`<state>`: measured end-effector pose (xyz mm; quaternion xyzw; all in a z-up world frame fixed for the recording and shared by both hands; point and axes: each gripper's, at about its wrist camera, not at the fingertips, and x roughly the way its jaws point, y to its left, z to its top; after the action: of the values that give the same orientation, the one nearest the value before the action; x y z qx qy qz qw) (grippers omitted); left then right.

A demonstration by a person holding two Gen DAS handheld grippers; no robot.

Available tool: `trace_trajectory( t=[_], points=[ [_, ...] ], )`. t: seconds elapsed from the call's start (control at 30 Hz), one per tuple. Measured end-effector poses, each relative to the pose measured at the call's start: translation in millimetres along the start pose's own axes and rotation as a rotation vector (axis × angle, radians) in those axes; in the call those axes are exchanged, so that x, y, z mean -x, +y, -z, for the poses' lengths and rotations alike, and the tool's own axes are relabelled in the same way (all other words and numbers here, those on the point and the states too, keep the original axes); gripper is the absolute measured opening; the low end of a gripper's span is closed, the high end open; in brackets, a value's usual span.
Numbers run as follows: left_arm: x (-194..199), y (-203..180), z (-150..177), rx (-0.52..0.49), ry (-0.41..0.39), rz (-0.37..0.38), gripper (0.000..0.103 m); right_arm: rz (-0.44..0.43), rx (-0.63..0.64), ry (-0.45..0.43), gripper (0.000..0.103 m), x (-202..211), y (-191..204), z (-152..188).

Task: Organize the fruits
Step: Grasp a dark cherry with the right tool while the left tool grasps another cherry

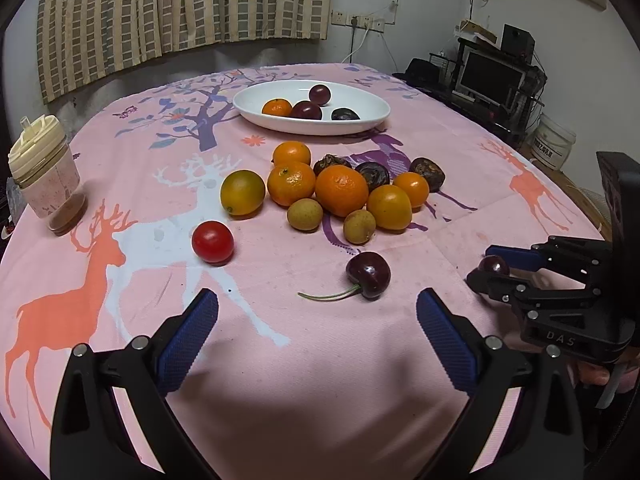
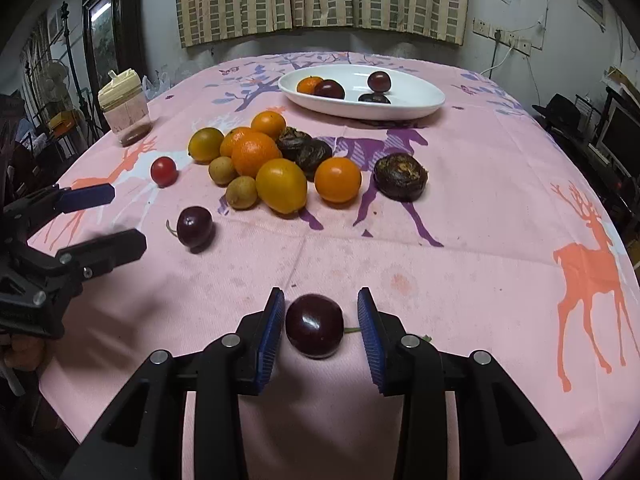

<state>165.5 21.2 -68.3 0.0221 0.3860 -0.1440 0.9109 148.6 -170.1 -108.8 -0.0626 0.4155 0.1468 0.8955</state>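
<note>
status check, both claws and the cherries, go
Left claw open, empty, short of stemmed cherry. Right claw open around second cherry, not clamped. Path to white plate runs over the fruit pile.

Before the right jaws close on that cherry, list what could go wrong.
1. The cherry sits nearer one pad of the right gripper; that pad may meet it first and roll it out.
2. Its stem lies toward the other pad and could be pinched.
3. The white plate lies beyond the fruit pile, so a low carry might knock fruit. The left gripper is open near the second cherry.
</note>
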Motion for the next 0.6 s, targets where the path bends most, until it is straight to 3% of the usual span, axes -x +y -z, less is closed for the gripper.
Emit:
trace_trajectory(
  t=[0.1, 0.23, 0.3, 0.37, 0.43, 0.6],
  points=[
    [0.0, -0.1, 0.2, 0.001, 0.001, -0.001, 0.098, 0.010, 0.005, 0.019, 0.036, -2.9, -0.3, 1.4],
    [-2.8, -2.1, -1.1, -0.015, 0.013, 0.028, 0.097, -0.005, 0.013, 0.000, 0.027, -1.7, 1.7, 3.9],
    [-7.8, -5.2, -4.0, -0.029, 0.034, 0.053, 0.091, -0.042, -0.034, -0.018, 0.027, 0.6, -6.8, 4.0],
    [-15.1, -8.1, -7.1, -0.031, 0.064, 0.091, 0.071, -0.072, -0.078, -0.023, 0.027, 1.1, -15.3, 4.8],
    [-23.6, -11.2, -10.6, -0.028, 0.092, 0.107, 0.064, -0.094, -0.098, -0.031, 0.027, 2.3, -19.8, 5.8],
    [-34.3, -22.7, -18.5, -0.072, 0.105, 0.073, 0.062, -0.102, -0.097, -0.042, 0.027, 3.8, -19.5, 6.0]
  ],
)
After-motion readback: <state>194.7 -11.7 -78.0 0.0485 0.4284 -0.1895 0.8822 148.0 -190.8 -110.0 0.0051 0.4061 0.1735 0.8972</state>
